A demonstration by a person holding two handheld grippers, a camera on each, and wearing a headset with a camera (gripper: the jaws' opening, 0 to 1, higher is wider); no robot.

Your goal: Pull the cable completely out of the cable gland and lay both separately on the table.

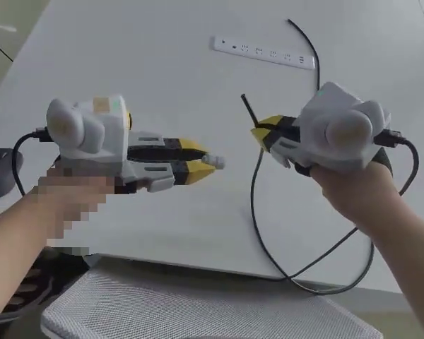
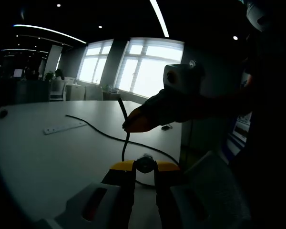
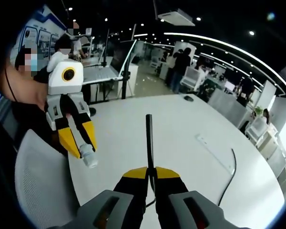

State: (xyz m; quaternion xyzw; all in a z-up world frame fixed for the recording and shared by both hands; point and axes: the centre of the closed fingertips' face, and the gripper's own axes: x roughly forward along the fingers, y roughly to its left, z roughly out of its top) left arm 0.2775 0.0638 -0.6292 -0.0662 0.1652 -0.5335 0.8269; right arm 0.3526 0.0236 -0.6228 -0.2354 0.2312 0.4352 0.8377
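Two parts hang apart in the air above the near edge of the white table (image 1: pixel 162 63). The left gripper (image 1: pixel 198 161) has its jaws closed on the small whitish plastic cable gland (image 3: pixel 89 158). The right gripper (image 1: pixel 263 134) pinches the thin black cable (image 3: pixel 149 136) near its free end, the rest trailing over that edge. Likely each is held clear so it can be laid down separately.

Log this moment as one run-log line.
left gripper shut on cable gland | right gripper shut on cable | cable free of cable gland | both held above table, not yet laid down
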